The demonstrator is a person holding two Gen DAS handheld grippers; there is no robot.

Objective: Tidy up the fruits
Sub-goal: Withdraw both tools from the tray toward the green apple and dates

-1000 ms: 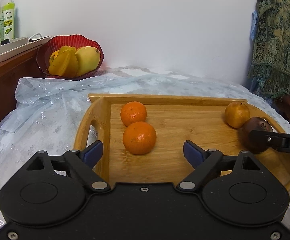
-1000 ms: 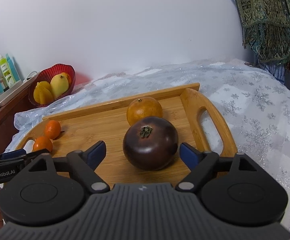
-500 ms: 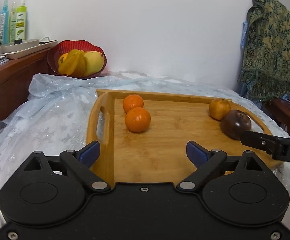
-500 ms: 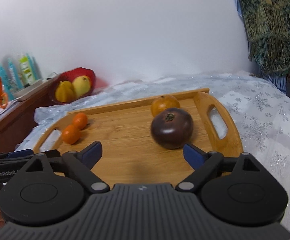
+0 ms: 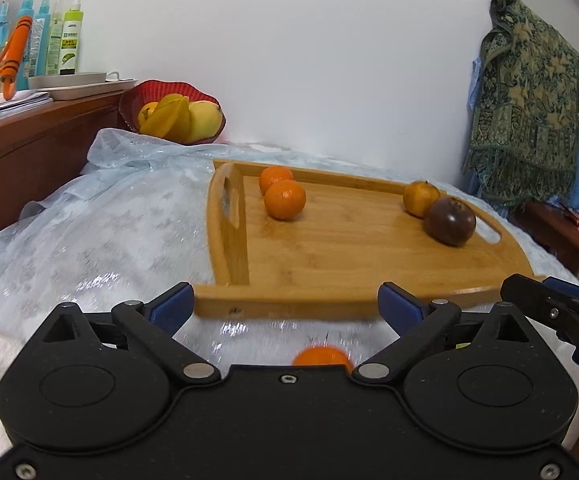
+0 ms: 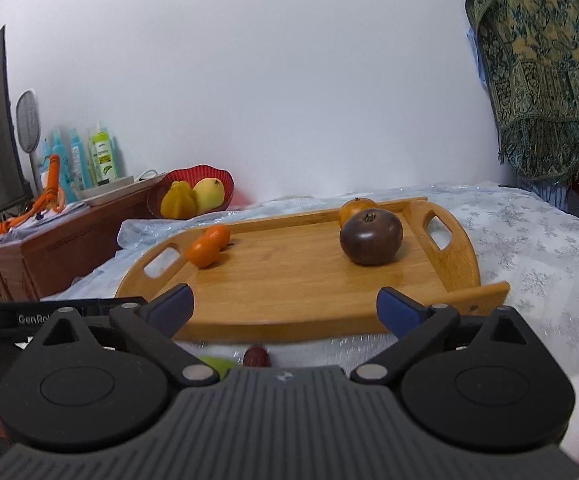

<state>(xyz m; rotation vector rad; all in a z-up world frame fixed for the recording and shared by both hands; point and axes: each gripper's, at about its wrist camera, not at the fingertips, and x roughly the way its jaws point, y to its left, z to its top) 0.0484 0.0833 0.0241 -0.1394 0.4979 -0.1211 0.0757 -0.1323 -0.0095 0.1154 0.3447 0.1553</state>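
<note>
Wooden tray (image 5: 329,248), long axis handle to handle; left claw (image 5: 285,306) and right claw (image 6: 285,306) wide open, empty.

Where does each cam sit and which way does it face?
Left wrist: on the left gripper, jaws open, facing the wooden tray from its left-handle end; the right gripper and a fingertip show at right.
Right wrist: on the right gripper, jaws open, facing the tray's long side; the left gripper shows at left.
Shared: tray, two oranges, dark fruit, red fruit bowl.
</note>
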